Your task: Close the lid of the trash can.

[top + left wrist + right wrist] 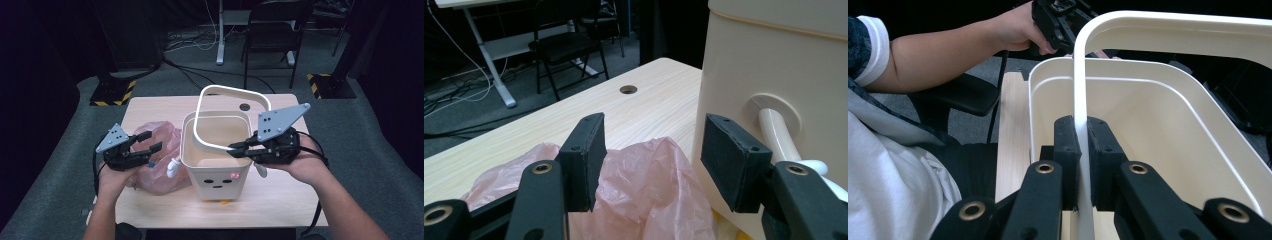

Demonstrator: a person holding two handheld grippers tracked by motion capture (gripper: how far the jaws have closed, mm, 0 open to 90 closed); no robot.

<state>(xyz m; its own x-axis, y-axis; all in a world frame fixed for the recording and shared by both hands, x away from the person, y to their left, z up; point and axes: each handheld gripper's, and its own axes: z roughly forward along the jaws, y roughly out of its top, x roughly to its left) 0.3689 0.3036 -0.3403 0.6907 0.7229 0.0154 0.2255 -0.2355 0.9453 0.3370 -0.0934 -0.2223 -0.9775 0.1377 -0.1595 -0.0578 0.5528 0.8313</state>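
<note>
One cream bin [216, 165] stands empty, its white ring [231, 118] lifted.

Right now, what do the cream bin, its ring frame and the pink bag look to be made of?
Cream bin: likely moulded plastic, smooth, matte walls. Ring frame, clamped in the right gripper: thin white band, probably plastic too, slightly glossy. Pink bag: thin translucent plastic film, crumpled and creased.

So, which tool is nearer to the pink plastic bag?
The left. The left tool hangs open just above the pink plastic bag, beside the cream bin. The right tool is across the bin, clamped on its white ring.
</note>
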